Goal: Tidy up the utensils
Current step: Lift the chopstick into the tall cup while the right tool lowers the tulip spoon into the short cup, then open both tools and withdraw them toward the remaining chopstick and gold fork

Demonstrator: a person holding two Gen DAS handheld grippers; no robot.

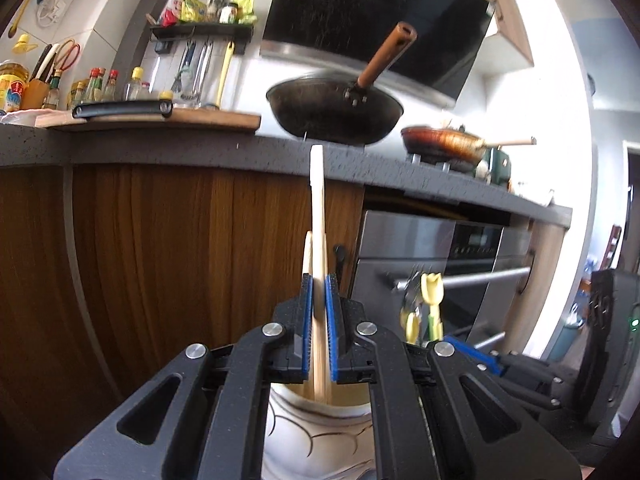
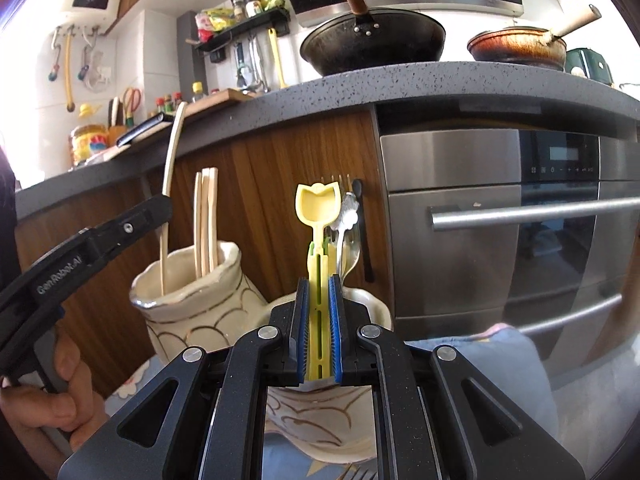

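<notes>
Claws (image 1: 319, 284) (image 2: 318, 286) point nearly level, clamping wooden stick (image 1: 317, 200) and yellow spoon (image 2: 315, 208).

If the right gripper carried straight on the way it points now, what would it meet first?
Probably the forks standing in the cream jar just beyond the right gripper, which grips a yellow spoon; behind them is the wooden cabinet. Depth is unclear.

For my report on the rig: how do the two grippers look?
Both the left gripper and the right gripper are matte black plastic with triangular cut-outs, round silver pivot pins and blue ribbed pads. The left one carries white "GenRobot.AI" lettering on its side.
</notes>
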